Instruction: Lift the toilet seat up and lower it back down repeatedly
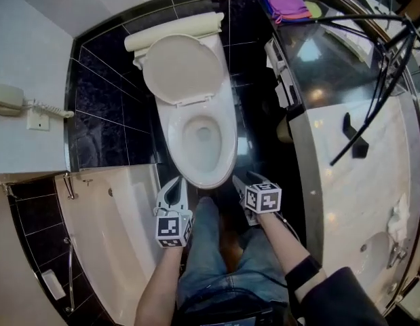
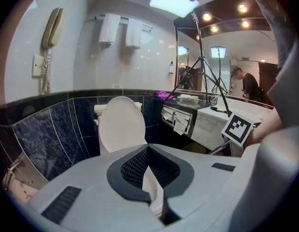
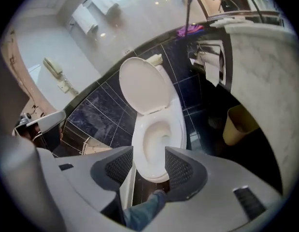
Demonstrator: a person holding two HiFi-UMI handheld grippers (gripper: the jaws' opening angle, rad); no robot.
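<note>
A white toilet [image 1: 201, 141] stands against the dark tiled wall. Its seat and lid [image 1: 182, 68] are raised together and lean back on the tank, and the bowl rim is bare. Both grippers hover low in front of the bowl's near edge and touch nothing. My left gripper [image 1: 172, 187] is at the bowl's front left; in the left gripper view its pads [image 2: 139, 166] meet at the tips, with the raised lid [image 2: 121, 125] beyond. My right gripper [image 1: 242, 185] is at the front right. Its jaws [image 3: 148, 166] stand open, the bowl [image 3: 156, 144] showing between them.
A bathtub [image 1: 121, 229] runs along the left, close to the left gripper. On the right is a marble vanity [image 1: 359, 182] with a purple cloth [image 1: 285, 2], black tripod legs [image 1: 372, 80] and paper holders [image 1: 281, 73]. A tan bin [image 3: 238, 124] sits beside the toilet. The person's jeans [image 1: 216, 257] are below.
</note>
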